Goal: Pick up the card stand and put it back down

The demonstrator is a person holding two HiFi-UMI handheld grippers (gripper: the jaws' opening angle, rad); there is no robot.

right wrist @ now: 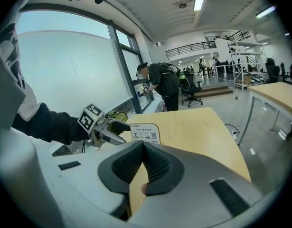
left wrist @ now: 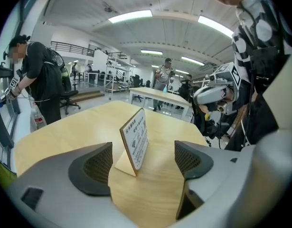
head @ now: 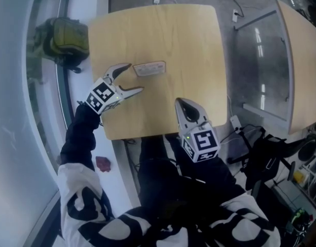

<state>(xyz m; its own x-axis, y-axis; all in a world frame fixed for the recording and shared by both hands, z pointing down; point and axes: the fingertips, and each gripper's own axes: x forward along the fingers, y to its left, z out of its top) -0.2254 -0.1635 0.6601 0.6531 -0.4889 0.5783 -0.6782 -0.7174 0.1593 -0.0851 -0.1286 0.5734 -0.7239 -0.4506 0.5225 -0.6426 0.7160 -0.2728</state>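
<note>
The left gripper [head: 133, 77] is spread wide and holds nothing. Its dark meshed pads [left wrist: 97, 166] sit either side of the card stand's [left wrist: 135, 144] near edge without touching it, probably to straddle the thin board without tipping it. The stand is upright, left of the table's [head: 168, 35] middle and about midway between the far and near edges. It is a thin wooden board with rounded corners and a pale printed face on a flat foot. The table is smooth pale woodgrain. The right gripper [head: 185, 104], closed and empty, waits by the near edge, seemingly kept clear.
</note>
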